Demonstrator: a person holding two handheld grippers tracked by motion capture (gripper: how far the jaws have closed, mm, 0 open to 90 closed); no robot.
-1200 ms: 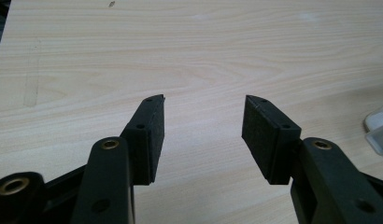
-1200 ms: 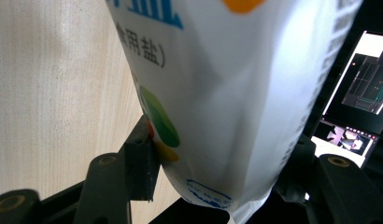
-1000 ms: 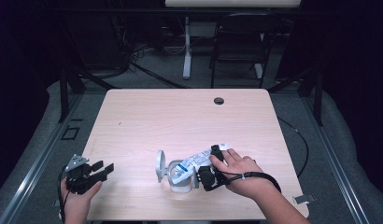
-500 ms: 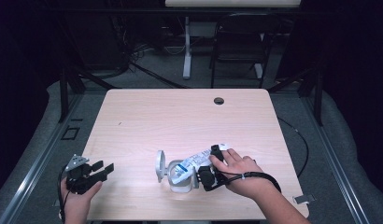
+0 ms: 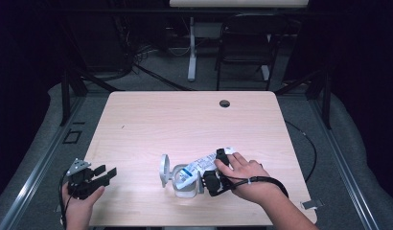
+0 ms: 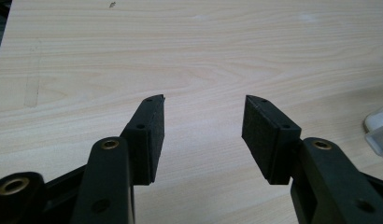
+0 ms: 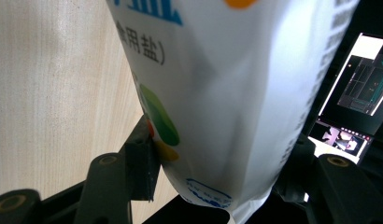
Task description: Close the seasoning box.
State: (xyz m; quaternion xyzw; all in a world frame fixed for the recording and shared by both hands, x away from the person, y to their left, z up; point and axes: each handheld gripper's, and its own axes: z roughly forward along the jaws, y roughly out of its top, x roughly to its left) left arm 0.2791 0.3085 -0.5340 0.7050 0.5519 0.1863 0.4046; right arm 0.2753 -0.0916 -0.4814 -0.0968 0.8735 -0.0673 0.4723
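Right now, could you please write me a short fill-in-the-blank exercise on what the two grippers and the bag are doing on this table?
1. The right gripper is closed on a white ____ printed with blue writing.
2. The bag's far end reaches a clear container whose round lid stands ____.
3. The left gripper has its jaws ____, with nothing between them.
4. Near its far edge, the wooden table has a small round ____.

Missing words: bag; open; open; hole

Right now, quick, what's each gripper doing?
Left gripper: open, nothing between its jaws, over bare table.
Right gripper: closed on the white salt bag, over the clear container.
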